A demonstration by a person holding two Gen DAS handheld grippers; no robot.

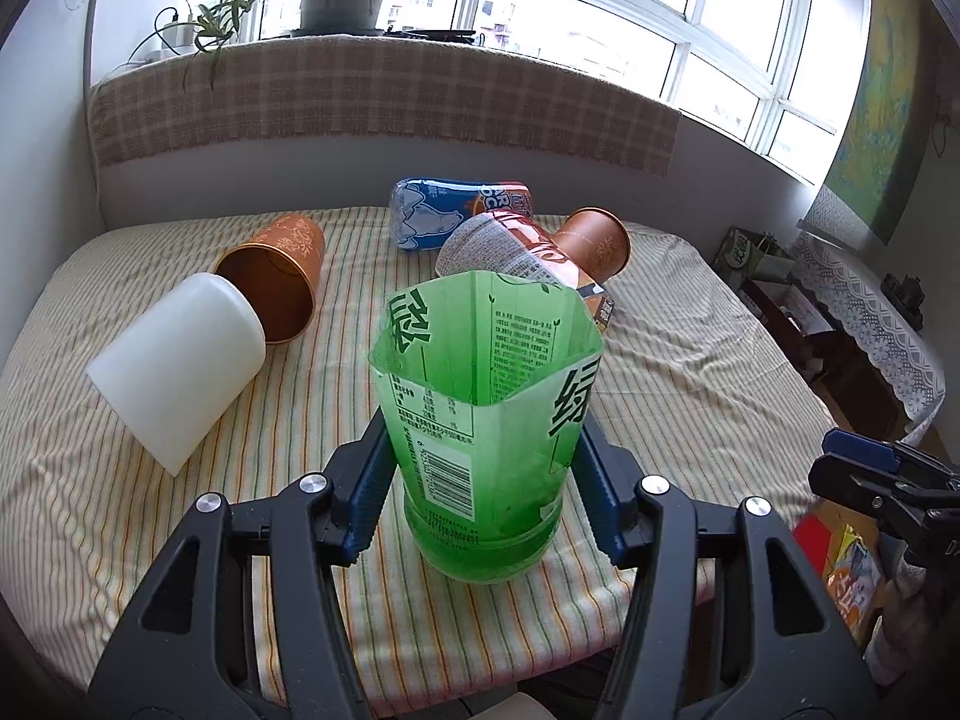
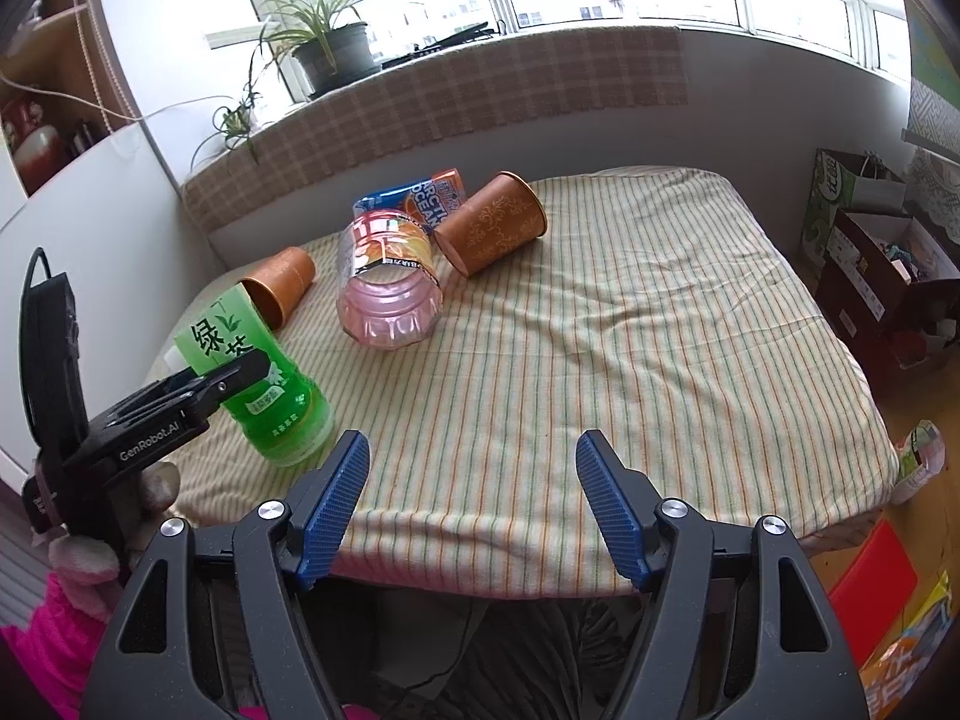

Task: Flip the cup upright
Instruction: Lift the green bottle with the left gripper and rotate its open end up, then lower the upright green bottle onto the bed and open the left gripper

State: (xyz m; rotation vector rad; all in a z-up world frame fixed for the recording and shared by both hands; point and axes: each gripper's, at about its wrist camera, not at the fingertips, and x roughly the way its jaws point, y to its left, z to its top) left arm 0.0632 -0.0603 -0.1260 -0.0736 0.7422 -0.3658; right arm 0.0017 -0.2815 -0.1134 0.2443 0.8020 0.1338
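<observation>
Left wrist view shows the left tool (image 1: 483, 498) clamped around the lower body of the green cup (image 1: 486, 420), which stands upright, mouth up, at the near edge of the striped bed (image 1: 690, 360). Right tool (image 2: 474, 510) hangs wide open with nothing between its pads, near the bed's front edge, apart from the cup

Bright daylight comes in through the big window (image 1: 600, 18) at the back. The glass looks almost white from glare. The striped cloth (image 2: 600, 324) is lit evenly, with soft shadows. Both pictures are sharp in the middle. The edges bend round and go dark in the corners.
</observation>
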